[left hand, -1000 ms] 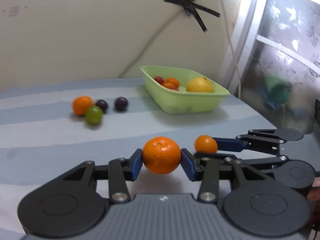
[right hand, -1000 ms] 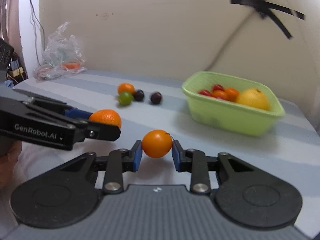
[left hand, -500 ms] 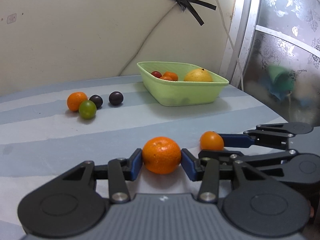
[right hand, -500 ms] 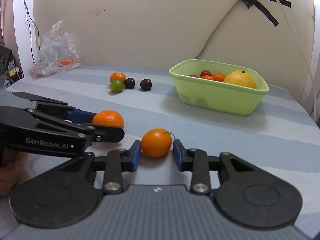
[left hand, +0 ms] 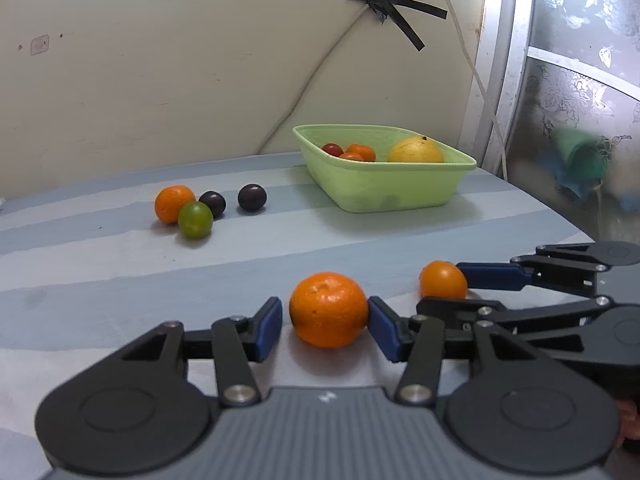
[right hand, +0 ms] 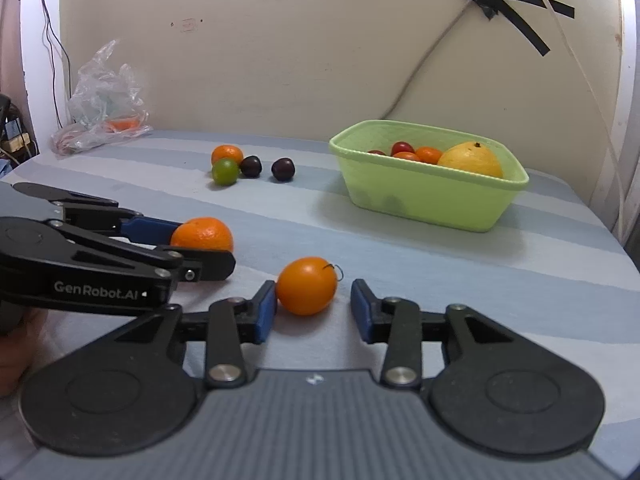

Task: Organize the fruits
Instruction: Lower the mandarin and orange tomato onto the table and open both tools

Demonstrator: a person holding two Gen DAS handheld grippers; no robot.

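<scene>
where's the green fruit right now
The green fruit lies on the striped cloth, left of the green basket, touching the orange and beside two dark plums.

Green basket (right hand: 424, 200) matt plastic; striped tablecloth (right hand: 480, 272) soft cloth; mandarin (left hand: 328, 310) dimpled (slightly glossy).

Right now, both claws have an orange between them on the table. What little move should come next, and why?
Probably draw both claws straight back. The left claw and right claw are opening, with gaps showing beside the bumpy orange and the smooth orange, which rest on the striped cloth. Backing away avoids nudging them, before fetching the loose fruits near the green basket.
</scene>
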